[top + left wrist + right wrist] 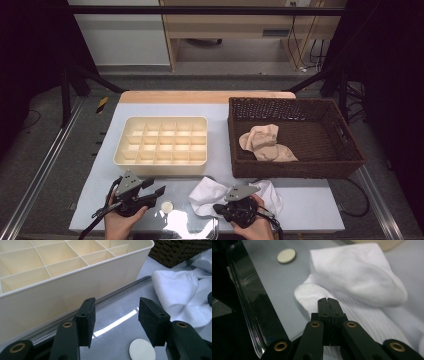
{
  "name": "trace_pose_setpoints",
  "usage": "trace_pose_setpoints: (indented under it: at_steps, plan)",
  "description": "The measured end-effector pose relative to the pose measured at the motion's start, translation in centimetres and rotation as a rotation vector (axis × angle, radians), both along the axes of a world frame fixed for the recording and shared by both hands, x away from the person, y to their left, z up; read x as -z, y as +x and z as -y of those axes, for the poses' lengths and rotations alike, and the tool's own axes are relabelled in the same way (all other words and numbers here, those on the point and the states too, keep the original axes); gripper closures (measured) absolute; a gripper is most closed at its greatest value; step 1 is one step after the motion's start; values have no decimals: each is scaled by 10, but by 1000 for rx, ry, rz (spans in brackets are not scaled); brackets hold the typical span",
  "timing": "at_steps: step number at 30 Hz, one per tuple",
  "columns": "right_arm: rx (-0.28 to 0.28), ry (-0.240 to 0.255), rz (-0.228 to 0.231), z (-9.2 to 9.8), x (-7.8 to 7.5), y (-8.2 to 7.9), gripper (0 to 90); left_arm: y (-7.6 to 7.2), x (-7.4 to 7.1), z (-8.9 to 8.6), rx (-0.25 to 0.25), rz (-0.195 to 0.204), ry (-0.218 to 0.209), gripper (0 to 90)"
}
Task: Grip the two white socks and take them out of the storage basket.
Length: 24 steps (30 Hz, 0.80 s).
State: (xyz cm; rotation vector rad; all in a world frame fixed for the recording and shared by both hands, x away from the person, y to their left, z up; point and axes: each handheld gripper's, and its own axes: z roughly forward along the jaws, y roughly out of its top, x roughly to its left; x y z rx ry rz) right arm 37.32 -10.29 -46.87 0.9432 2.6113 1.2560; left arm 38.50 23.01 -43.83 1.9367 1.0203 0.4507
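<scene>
White sock is lying crumpled at the lower centre of the high view, on the pale table just in front of the dark wicker basket. In the right gripper view it is spreading across the middle and right of the frame. The right gripper is sitting over the sock's ribbed part with its jaws pressed fully together; whether any cloth is pinched between them cannot be told. In the high view this gripper is showing at the lower centre, touching the sock's edge.

The left gripper is hovering at the lower left with its jaws standing apart and nothing between them, facing the cream divided tray. A small round disc is lying on the table below it. Beige socks are resting inside the basket.
</scene>
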Motion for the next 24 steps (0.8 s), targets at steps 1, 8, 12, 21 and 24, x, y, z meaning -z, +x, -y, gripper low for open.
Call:
trace_pose_setpoints:
  at_steps: [1, 8, 12, 21, 24]
  plan:
    - [5, -7, -10, 3, 2, 0, 900, 0, 0, 0, 0, -1, -1, 478]
    - [31, 11, 3, 11, -4, 1, 867, -1, -1, 2, 8, -1, -3, 486]
    - [82, 51, 62, 8, -11, 4, 808, 0, -3, 0, 1, -2, -4, 495]
    - [150, 27, 110, -7, -5, 24, 657, 9, -11, -8, -20, 28, 1, 504]
    - [136, -7, 91, -12, 2, 26, 684, 16, -17, -7, -14, 42, 3, 504]
